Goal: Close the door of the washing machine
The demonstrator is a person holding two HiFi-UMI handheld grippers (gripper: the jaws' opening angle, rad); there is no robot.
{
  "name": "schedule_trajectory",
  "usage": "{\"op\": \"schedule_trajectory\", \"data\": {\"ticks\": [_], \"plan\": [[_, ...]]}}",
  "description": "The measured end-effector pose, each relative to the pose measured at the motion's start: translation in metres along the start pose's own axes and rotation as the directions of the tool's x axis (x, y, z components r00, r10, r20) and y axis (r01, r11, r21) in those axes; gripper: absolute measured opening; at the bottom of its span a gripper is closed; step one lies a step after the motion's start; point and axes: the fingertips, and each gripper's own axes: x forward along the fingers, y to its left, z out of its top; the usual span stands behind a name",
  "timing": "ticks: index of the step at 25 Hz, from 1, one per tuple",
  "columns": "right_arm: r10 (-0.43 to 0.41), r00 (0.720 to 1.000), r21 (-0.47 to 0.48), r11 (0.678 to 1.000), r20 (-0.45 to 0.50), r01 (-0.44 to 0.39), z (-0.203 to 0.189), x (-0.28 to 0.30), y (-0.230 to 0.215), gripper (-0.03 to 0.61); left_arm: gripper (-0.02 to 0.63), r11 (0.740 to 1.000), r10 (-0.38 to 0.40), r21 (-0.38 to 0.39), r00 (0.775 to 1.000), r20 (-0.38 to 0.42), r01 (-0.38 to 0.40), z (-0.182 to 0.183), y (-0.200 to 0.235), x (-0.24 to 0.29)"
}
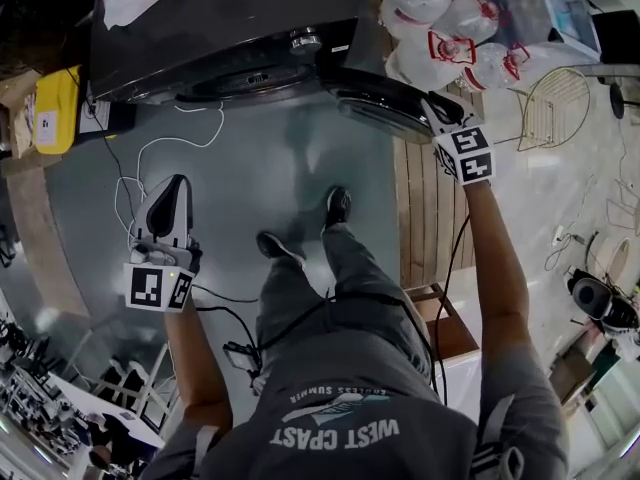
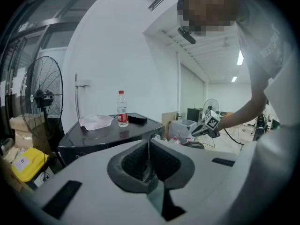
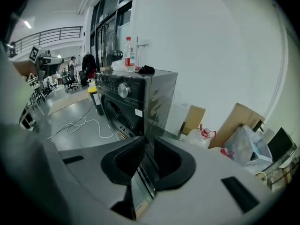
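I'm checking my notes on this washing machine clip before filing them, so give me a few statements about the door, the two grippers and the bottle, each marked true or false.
1. The washing machine door stands open. True.
2. The left gripper has its jaws together with nothing between them. True.
3. The water bottle lies on the floor. False: it stands upright on top of the washing machine.
4. The right gripper is shut and well clear of the door. False: its jaws stand apart with the door's edge between them.
5. A white cable lies on the floor in front of the machine. True.
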Motion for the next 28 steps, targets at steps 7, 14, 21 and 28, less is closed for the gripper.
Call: {"op": "schedule_trajectory", "data": {"ticks": [7,14,21,28], "plan": [[0.045,0.997,-0.020,0.999,-0.061,-0.046,-0.032,0.036,-0.013,0.145,0.025,1.000,0.004,-0.021,1.000,-0.015,-0.004,-0.018,-0.001,0.006],[0.116,0.988,-0.023,0.993,-0.099,-0.118,-0.047,0.054,-0.015,0.184,0.025,0.999,0.008,-0.040,1.000,-0.016,-0.008,-0.029,-0.002,0.005],[0.172,0.974,-0.002,0.985,-0.149,-0.175,-0.061,0.065,-0.018,0.186,0.024,0.998,0.012,-0.055,1.000,-0.021,-0.014,-0.038,-0.001,0.000],[0.170,0.970,-0.006,0.985,-0.175,-0.174,-0.062,0.063,-0.010,0.170,0.025,0.997,0.018,-0.070,1.000,-0.010,-0.018,-0.043,0.006,-0.009]]}}
